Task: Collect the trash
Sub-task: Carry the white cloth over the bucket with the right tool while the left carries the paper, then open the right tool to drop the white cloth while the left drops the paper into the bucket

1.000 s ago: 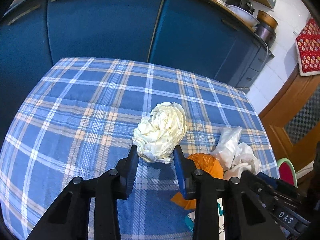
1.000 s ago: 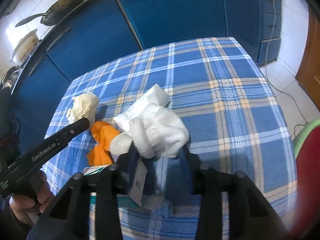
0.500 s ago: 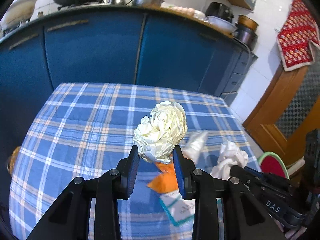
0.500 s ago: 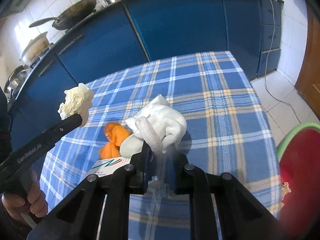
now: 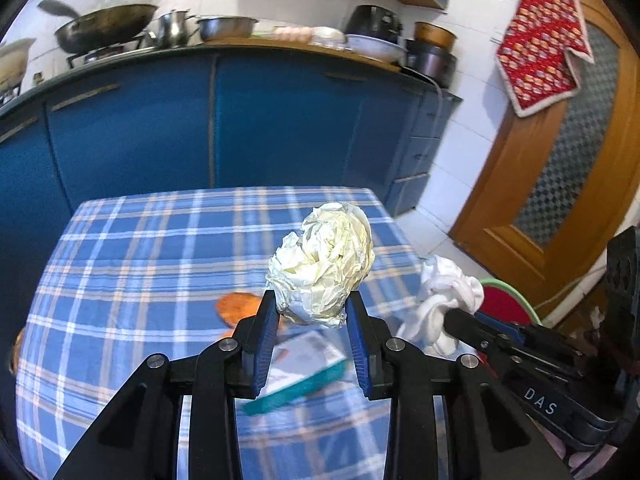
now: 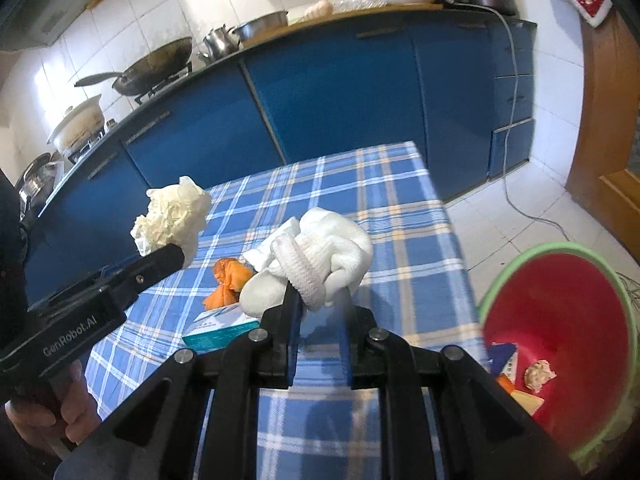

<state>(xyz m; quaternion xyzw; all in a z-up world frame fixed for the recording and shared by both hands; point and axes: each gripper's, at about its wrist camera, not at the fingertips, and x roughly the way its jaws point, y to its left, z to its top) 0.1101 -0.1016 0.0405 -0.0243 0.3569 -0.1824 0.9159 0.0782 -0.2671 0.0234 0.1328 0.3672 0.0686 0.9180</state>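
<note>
Crumpled cream paper ball clamped in left gripper, lifted clear above plaid table. White cloth wad pinched in right gripper, also aloft. Orange scrap and teal carton lie on table, uncollected. Red bin low right, some scraps inside, blurred. Step: carry phase. Next: swing both loads over bin mouth, then part jaws.
</note>
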